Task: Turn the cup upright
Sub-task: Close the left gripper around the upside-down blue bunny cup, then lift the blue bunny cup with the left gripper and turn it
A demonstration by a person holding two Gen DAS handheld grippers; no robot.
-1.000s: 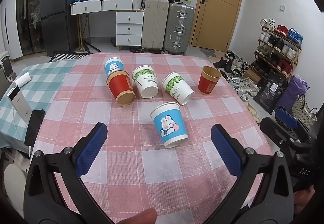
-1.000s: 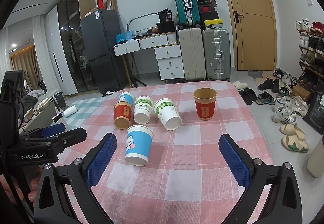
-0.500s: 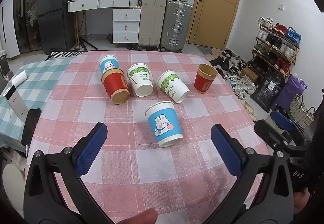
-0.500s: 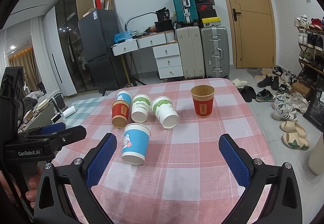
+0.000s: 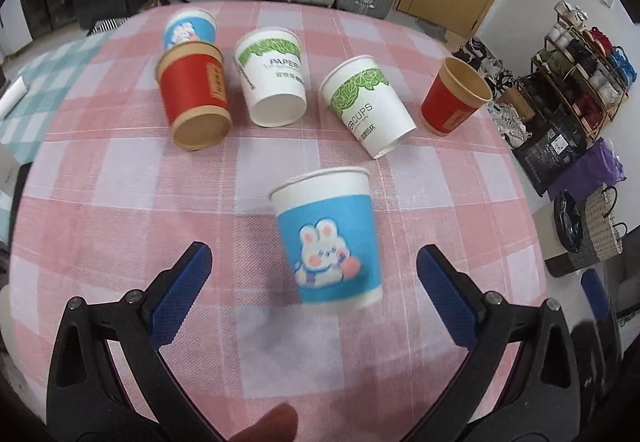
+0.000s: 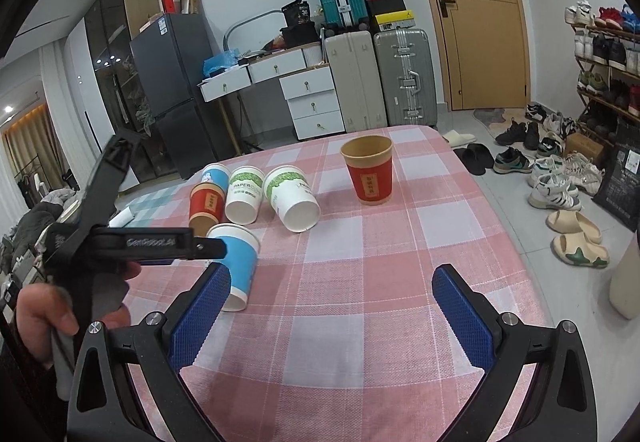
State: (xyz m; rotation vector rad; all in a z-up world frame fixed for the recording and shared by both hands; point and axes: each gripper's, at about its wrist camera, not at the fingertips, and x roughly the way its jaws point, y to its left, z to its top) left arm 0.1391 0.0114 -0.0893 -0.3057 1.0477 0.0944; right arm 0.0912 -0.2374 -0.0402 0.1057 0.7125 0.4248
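Both jaws of the left gripper (image 5: 314, 274) are standing wide beside the bunny cup (image 5: 328, 238); a one-sided nudge is risking rolling it.

Surface (image 5: 120, 202): covered in pink-and-white checked cloth.

- Blue rabbit cup (image 5: 330, 238), nearest, resting on the cloth.
- Red cup (image 5: 194, 94) on its side, open mouth toward the camera.
- Second blue rabbit cup (image 5: 188, 30) just behind that red one.
- White cup with green leaves (image 5: 274, 78) lying beside the red one, mouth forward.
- Another green-leaf cup (image 5: 368, 106) on its side, further right, angled.
- Upright red cup (image 6: 370, 170) standing apart, far right, mouth up.
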